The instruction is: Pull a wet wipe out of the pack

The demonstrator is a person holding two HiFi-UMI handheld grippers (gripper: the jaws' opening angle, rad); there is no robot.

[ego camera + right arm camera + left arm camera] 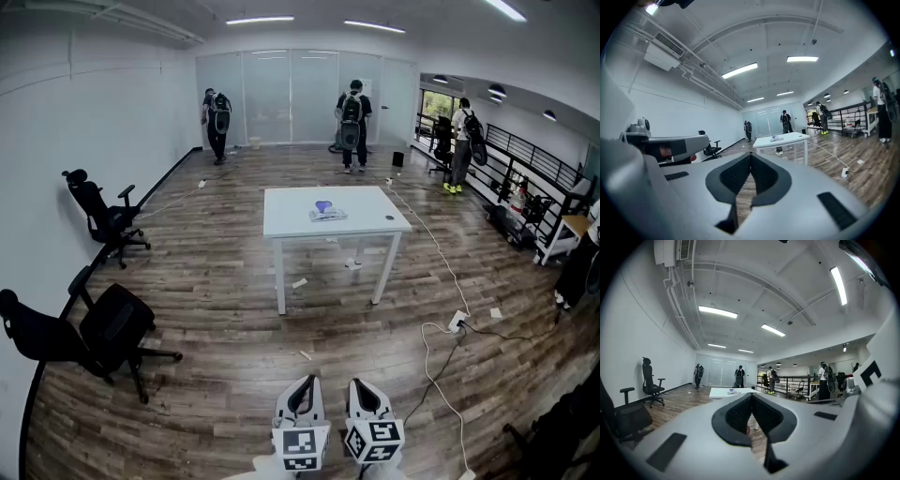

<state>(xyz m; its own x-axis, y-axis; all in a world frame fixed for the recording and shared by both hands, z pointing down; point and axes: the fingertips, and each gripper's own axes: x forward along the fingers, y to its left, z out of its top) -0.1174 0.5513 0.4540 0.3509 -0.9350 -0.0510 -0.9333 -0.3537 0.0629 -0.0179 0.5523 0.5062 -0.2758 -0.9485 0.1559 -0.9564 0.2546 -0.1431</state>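
Head view sets left gripper and right gripper well apart from the wipe pack on the table; their own views show jaws together, empty.

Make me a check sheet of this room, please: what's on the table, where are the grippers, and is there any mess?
Surface: white table, far ahead, mid-room.
Job's things: wet wipe pack lies on the table, untouched.
Clutter: small dark spot on the table; paper scraps on the floor.
Grippers: left gripper and right gripper both shut, empty, far from the table.
Cables: white cable snakes across the floor to a power strip.
Surroundings: two black chairs, three people at the far end.
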